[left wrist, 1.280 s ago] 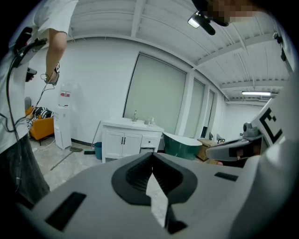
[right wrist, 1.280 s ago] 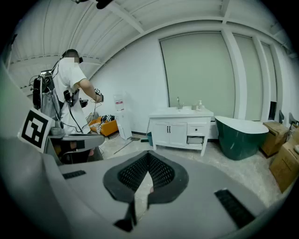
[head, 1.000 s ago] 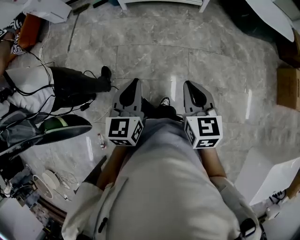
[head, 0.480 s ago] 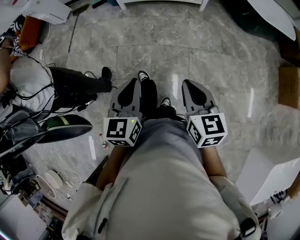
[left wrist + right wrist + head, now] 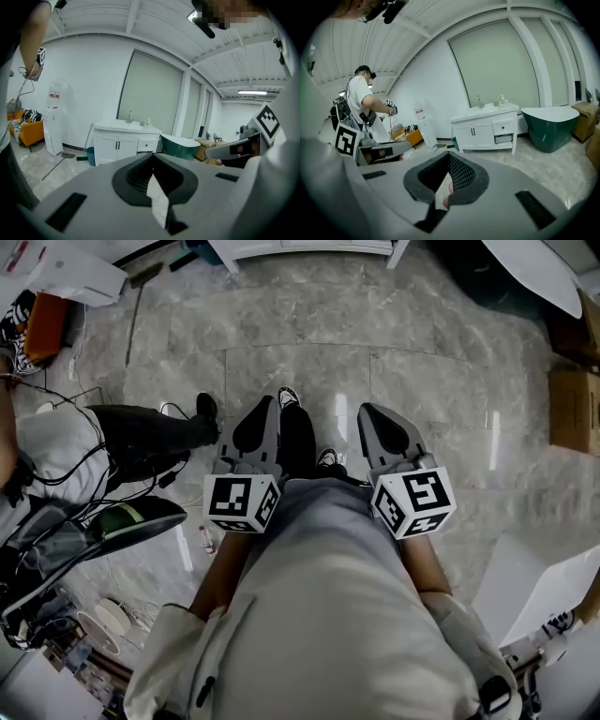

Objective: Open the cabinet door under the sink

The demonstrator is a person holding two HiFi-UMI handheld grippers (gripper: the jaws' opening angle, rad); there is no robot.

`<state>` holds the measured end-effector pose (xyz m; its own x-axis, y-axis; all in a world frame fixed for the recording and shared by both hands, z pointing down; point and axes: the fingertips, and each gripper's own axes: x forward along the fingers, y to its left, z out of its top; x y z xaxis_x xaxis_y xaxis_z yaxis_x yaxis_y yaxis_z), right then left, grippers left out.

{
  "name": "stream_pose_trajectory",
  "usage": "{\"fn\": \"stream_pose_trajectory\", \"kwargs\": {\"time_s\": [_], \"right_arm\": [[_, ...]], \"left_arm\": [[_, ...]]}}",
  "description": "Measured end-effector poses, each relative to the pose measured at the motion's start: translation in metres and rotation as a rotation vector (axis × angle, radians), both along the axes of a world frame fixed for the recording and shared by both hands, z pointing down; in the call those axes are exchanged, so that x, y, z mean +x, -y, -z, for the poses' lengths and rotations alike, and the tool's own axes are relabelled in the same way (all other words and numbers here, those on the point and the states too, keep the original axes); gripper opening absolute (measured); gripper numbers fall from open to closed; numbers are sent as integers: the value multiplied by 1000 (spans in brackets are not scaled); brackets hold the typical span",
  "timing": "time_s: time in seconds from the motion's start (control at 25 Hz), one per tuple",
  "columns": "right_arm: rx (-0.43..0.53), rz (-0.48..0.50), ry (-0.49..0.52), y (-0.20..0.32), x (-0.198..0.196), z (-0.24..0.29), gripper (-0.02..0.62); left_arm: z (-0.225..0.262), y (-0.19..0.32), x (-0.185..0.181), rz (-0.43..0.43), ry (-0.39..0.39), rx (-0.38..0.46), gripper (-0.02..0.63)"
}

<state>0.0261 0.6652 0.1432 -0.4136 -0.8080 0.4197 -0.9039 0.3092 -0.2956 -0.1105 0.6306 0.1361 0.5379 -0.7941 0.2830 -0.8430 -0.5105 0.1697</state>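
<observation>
Jaws of left gripper [image 5: 152, 156] and right gripper [image 5: 449, 155] are together, empty, facing sink cabinet [image 5: 485, 133].

Person's wearing a loose pale grey top [image 5: 323, 601] with cream sleeves [image 5: 173, 667] bunching up at the sides, and a small black clip or zip pull is showing on each. Black trousers [image 5: 298, 439] and black trainers [image 5: 289, 395] with white soles are peeking out past the top. The left gripper [image 5: 270, 405] and right gripper [image 5: 367, 411] are both looking like smooth light-grey shells tapering to a point, each with a dark oval patch on top. Each one's carrying a white cube [image 5: 242, 503] with black square markers at the back. Black ribbed padding [image 5: 140, 174] is lining the inside of the jaws.
</observation>
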Motion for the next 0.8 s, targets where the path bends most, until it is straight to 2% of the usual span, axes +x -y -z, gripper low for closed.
{"fn": "stream_pose_trajectory", "kwargs": {"time_s": [0.44,0.8], "right_arm": [[-23,-17,-11,93,-17,2,11],[-15,-26,-25,165,-42,16,11]], "left_arm": [[-1,89,-14,-37,-1,-23,2],[15,161,-41,-44,-10,-6,2]]}}
